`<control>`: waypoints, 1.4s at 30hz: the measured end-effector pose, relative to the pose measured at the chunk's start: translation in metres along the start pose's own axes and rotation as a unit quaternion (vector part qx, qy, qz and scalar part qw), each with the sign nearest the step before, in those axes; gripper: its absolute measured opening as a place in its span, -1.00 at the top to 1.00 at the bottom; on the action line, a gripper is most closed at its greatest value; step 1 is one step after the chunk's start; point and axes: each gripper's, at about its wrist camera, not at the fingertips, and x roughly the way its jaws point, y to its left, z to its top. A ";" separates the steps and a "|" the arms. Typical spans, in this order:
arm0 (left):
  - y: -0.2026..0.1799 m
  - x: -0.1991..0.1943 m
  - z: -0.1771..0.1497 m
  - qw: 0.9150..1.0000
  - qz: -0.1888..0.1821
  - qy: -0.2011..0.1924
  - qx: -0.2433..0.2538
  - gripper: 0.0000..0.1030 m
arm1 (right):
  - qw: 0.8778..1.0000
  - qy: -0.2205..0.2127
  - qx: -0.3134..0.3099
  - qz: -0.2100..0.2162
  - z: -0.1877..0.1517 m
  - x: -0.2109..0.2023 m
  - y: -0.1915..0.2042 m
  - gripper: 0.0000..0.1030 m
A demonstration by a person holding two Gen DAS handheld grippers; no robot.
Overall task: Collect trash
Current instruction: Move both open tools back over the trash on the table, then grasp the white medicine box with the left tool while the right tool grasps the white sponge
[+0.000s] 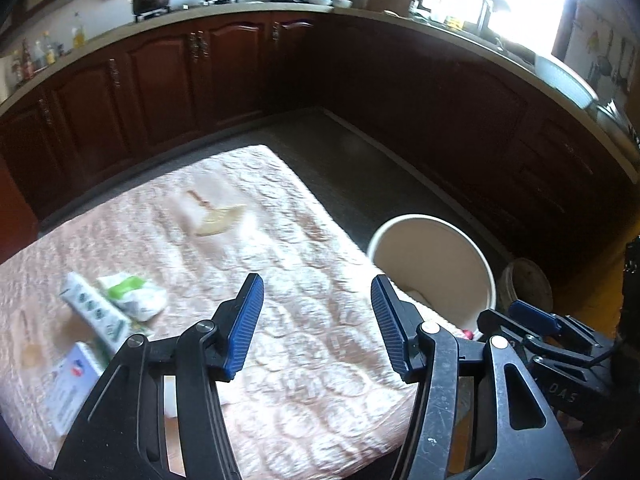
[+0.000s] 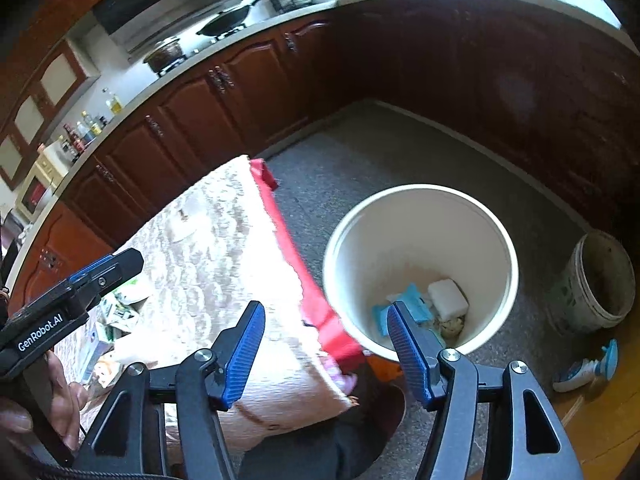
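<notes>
A table with a pink quilted cloth carries trash. A green-and-white wrapper, a white-green tube box and a white-blue carton lie at its left, and a beige fan-shaped scrap lies farther back. A white bin stands on the floor right of the table and holds blue and white scraps. My left gripper is open and empty above the cloth. My right gripper is open and empty above the table edge, next to the bin's rim.
A smaller dirty bucket stands right of the bin, with a spray bottle lying near it. Dark wooden cabinets and a counter with pots run around the back. The cloth has a red hem.
</notes>
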 end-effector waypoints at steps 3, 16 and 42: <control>0.017 -0.009 -0.003 1.000 0.014 -0.009 -0.013 -0.06 | 1.000 -0.004 -0.014 0.008 0.000 -0.002 0.015 -0.21; 0.087 -0.048 -0.026 0.998 0.045 -0.016 -0.052 -0.06 | 0.996 0.000 -0.075 0.048 -0.005 0.003 0.086 -0.31; 0.227 -0.035 -0.101 0.992 0.086 0.086 -0.035 -0.38 | 0.969 0.143 -0.170 0.108 -0.054 0.104 0.217 -0.44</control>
